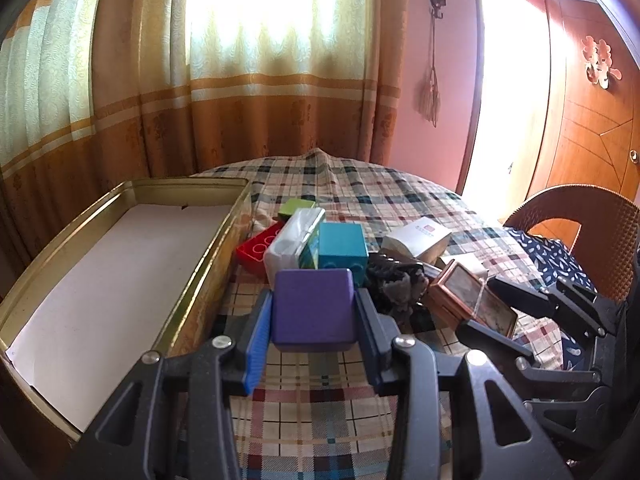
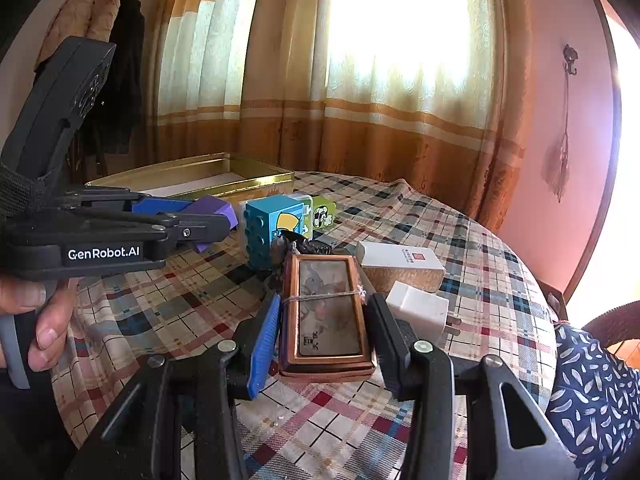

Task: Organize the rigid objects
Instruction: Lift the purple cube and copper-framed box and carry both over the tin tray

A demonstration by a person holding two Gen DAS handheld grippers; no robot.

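We have the left gripper (image 1: 314,320) clamped on the purple block (image 1: 313,309), its pads pressed flat against the block's two side faces at the centre of the left wrist view; whether the block rests on the plaid desk (image 1: 320,412) or sits just above it we cannot tell. The relation that matters next is block to tin: the open gold tin (image 1: 224,240) lies just beside the gripper, filling the left half of that frame, its long axis running from lower left up toward the middle, with the near wall rising between the block and the white liner inside. So we judge the block must go up and leftward over that wall. The block is nearly cubic, with no real long axis. In the right wrist view the right gripper (image 2: 324,332) grasps the copper framed box (image 2: 326,312), pads on its two long sides; the box's long axis points straight away from us, up the frame. The tin sits at upper left there, well apart, so the left gripper is the nearer one.
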